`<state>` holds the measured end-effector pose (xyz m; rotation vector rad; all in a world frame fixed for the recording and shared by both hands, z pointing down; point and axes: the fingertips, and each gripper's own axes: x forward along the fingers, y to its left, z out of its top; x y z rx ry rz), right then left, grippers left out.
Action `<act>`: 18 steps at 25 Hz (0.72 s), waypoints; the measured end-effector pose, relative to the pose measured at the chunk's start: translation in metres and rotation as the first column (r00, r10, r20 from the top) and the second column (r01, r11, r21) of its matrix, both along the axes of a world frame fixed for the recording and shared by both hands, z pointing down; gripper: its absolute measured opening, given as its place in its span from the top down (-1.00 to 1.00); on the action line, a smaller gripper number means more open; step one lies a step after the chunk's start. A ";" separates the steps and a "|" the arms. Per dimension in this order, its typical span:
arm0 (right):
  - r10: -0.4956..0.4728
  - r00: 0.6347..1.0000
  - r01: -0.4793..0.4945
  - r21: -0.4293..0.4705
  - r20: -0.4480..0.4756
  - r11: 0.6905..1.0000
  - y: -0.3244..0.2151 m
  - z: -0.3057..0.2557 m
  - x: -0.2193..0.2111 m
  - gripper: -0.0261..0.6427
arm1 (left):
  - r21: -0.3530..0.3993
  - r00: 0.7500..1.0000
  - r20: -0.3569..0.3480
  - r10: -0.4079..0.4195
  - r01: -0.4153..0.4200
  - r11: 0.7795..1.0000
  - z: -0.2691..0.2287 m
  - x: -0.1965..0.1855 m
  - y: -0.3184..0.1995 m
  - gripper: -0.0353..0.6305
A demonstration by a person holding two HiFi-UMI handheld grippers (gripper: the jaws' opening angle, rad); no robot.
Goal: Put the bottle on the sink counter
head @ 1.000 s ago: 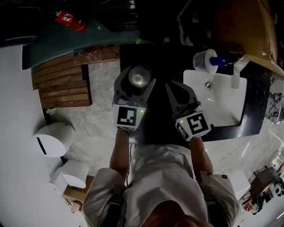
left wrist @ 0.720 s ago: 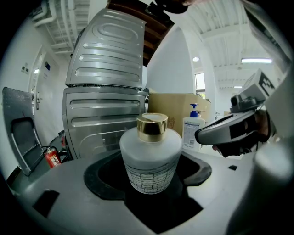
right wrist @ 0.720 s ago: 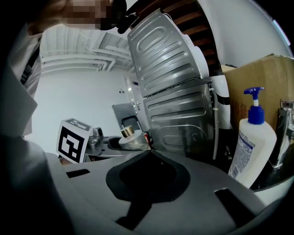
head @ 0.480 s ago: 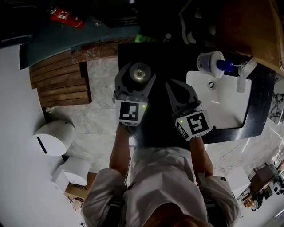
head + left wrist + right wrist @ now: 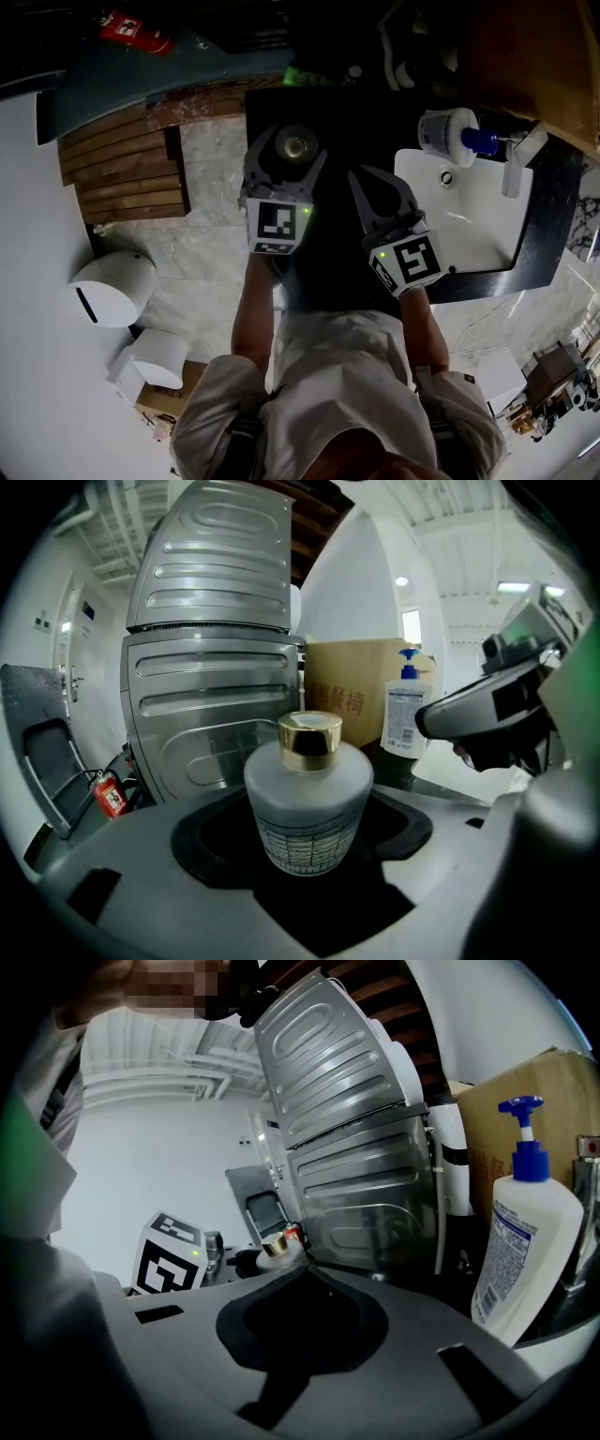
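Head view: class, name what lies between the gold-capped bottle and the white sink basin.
The right gripper, shut and empty, lies between the bottle and the sink basin, over the dark counter; the head view shows this.

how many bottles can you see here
2: a gold-capped frosted bottle held in the left gripper, and a white pump bottle at the sink's back edge. Others may be hidden.

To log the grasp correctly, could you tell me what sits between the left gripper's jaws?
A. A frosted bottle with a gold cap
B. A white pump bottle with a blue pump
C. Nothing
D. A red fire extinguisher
A: the left gripper view shows the left gripper shut on the frosted bottle, whose gold cap stands up between the jaws.
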<state>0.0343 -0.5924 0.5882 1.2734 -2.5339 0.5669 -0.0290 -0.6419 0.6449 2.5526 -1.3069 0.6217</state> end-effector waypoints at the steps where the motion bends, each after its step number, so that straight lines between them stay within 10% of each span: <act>1: 0.000 1.000 0.000 -0.003 -0.002 1.000 0.001 0.001 0.000 0.93 | -0.006 1.000 0.003 0.000 0.000 1.000 0.002 0.000 0.000 -0.09; 18: -0.034 0.999 0.034 -0.016 -0.010 0.999 0.006 0.007 -0.009 0.93 | -0.081 0.999 0.034 0.010 -0.007 0.997 0.021 0.005 0.000 -0.09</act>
